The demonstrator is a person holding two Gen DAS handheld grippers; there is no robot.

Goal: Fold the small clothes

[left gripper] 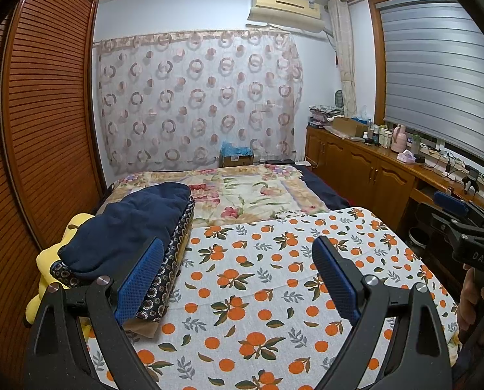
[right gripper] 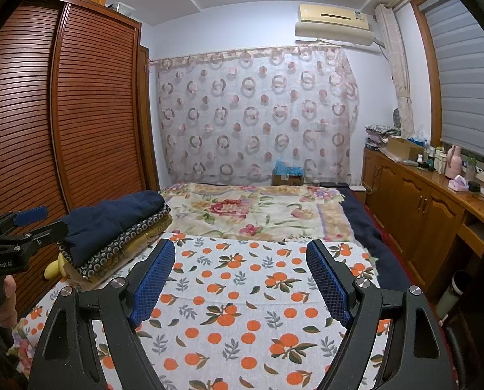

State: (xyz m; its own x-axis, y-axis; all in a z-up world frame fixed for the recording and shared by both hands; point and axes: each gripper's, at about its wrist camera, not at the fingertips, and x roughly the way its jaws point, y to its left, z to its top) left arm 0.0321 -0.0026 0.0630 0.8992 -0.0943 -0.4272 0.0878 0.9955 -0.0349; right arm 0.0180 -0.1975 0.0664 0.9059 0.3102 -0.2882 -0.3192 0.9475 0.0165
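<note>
Bedroom walls, a louvred wooden wardrobe point(left gripper: 47, 104) and a circle-patterned sheer curtain point(left gripper: 196, 97) frame the left wrist view, where a white cloth printed with oranges and leaves point(left gripper: 274, 279) covers the work surface. The left gripper point(left gripper: 238, 279) hovers above it, jaws spread wide and holding nothing. One stack of folded small clothes point(left gripper: 128, 237) lies to its left, just beside the left finger pad point(left gripper: 141, 279): a navy piece on top, a dark ring-patterned one under it, a tan one at the bottom, three as far as I can count. Its long axis runs away from the camera. A yellow soft item point(left gripper: 47, 260) sits behind it.

From the right wrist view, the right gripper point(right gripper: 242, 279) is equally wide apart and empty over the same cloth, with the stack well to its left. I judge the left gripper nearer. No unfolded garment shows.
</note>
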